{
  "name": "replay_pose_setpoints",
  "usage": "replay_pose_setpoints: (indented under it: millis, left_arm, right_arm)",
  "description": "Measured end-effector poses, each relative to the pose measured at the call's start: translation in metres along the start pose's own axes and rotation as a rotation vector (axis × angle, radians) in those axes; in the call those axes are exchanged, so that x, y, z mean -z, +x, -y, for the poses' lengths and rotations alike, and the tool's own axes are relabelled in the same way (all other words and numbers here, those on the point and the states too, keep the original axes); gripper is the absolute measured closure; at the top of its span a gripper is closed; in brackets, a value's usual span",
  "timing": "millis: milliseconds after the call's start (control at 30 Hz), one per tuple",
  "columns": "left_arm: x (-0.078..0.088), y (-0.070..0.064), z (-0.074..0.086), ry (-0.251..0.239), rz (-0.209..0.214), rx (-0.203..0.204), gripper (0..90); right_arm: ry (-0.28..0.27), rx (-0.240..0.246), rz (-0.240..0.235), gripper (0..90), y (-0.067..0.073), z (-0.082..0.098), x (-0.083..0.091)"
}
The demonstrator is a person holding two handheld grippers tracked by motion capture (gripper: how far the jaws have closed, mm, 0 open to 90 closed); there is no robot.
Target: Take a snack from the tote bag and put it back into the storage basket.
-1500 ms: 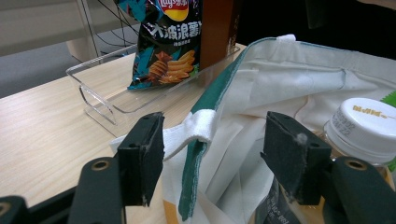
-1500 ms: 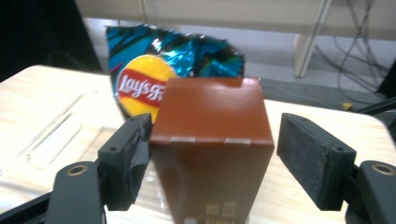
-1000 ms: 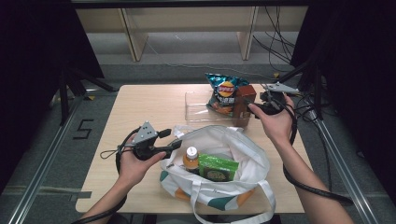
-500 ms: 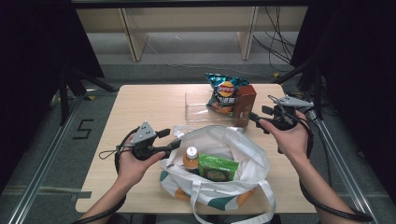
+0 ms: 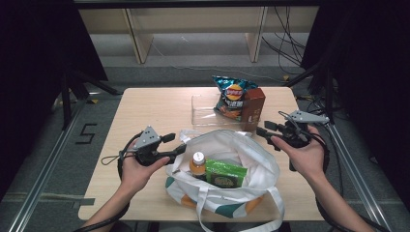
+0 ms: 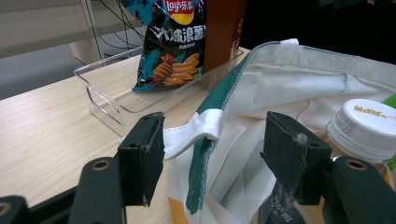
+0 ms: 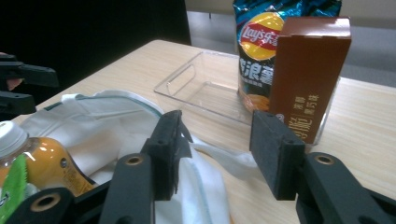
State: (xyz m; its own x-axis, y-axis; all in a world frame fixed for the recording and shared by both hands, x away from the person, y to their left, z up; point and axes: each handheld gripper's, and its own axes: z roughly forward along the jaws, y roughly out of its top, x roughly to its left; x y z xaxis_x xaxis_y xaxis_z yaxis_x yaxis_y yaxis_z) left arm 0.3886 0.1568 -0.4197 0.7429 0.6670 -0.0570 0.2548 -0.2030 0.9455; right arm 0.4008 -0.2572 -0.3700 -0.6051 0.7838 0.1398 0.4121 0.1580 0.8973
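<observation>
bag mouth open | bottle, green packet inside | left tabletop free

I count one tote bag, holding one bottle and one green packet. One clear tray holds one chip bag and one brown box. All stand on one table. Two grippers are in my hands.

Each black claw, left and right, carries a grey three-cornered top plate, a looping black cable and foam-padded jaws on round pivots.
</observation>
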Motion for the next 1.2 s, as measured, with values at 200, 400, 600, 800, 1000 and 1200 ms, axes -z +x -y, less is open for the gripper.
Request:
replay_pose_setpoints:
  millis: [200,400,600,800,1000,1200]
  left_arm:
    - [-0.001,-0.002,-0.001,0.005,0.000,-0.007,37.9]
    - [-0.003,-0.001,0.000,0.008,0.002,-0.006,37.9]
    - [-0.002,-0.003,-0.003,0.009,-0.008,-0.016,38.0]
    - [0.000,-0.006,-0.002,0.009,-0.008,-0.018,38.0]
    - [-0.001,-0.008,-0.002,0.007,0.002,-0.022,38.0]
    - [-0.002,-0.007,-0.003,0.010,-0.001,-0.022,37.9]
  right_arm:
    - [-0.001,0.007,-0.033,59.4,0.008,0.005,0.006]
    - [0.051,0.004,-0.108,60.1,0.016,0.010,0.007]
    - [0.077,0.060,-0.185,59.9,0.023,0.013,0.005]
    - [0.113,0.060,-0.244,58.1,0.034,0.016,0.005]
    - [0.132,0.074,-0.287,56.3,0.041,0.018,0.003]
    - [0.157,0.055,-0.296,55.9,0.044,0.020,0.000]
